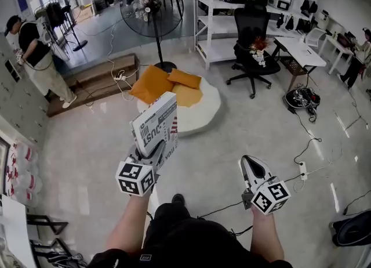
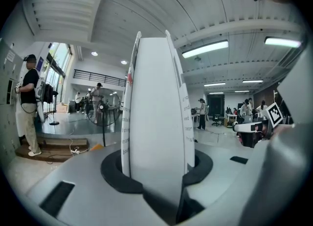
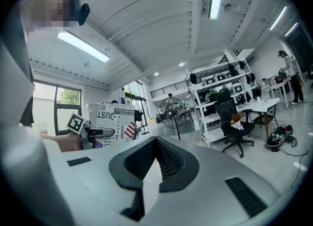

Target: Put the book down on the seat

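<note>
1. The floor is pale grey and glossy.
2. A round white seat lies on it just beyond the left fingers, with orange cushions on its far-left part.
3. A fan stands behind the seat.
4. A low wooden platform sits beyond and to the left of the left fingers, and a person stands at its far end.
5. Far beyond the right fingers stands a black chair, with a white shelf behind it and a white tabletop beside it.
6. Right of the right fingers lie a black bundle, a cable and a power strip.
</note>
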A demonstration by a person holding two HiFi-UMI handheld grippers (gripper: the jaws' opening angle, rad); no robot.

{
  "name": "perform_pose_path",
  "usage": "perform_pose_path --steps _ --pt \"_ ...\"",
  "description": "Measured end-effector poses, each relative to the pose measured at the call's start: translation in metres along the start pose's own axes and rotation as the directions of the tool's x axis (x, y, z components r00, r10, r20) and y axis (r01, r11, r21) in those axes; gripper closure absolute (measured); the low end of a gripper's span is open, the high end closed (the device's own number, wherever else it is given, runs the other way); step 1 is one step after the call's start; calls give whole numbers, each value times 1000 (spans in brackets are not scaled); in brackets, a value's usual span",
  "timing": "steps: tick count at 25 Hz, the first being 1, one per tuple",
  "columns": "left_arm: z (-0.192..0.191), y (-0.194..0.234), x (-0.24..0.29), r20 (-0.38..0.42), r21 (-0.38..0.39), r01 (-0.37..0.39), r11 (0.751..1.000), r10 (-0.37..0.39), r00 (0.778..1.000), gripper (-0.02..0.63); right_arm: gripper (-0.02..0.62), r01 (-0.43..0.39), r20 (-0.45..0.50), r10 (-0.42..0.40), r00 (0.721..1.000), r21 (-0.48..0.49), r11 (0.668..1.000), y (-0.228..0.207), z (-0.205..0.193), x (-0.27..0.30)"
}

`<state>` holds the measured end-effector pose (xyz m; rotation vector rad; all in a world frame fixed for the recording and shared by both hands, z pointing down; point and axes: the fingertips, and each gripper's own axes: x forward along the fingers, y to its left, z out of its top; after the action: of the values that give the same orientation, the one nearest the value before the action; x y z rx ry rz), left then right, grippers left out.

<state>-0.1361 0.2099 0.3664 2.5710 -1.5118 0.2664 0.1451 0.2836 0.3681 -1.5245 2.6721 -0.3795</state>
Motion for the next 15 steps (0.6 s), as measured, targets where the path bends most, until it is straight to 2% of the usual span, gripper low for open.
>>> perform_pose_path --steps 6,15 --pt "-14 15 31 -8 -20 4 1000 -5 1000 454 580 -11 -33 12 999 23 1000 -20 -12 26" --pt "-3 81 124 12 -61 4 998 -3 1000 454 580 12 -76 -10 997 17 1000 -72 2 118"
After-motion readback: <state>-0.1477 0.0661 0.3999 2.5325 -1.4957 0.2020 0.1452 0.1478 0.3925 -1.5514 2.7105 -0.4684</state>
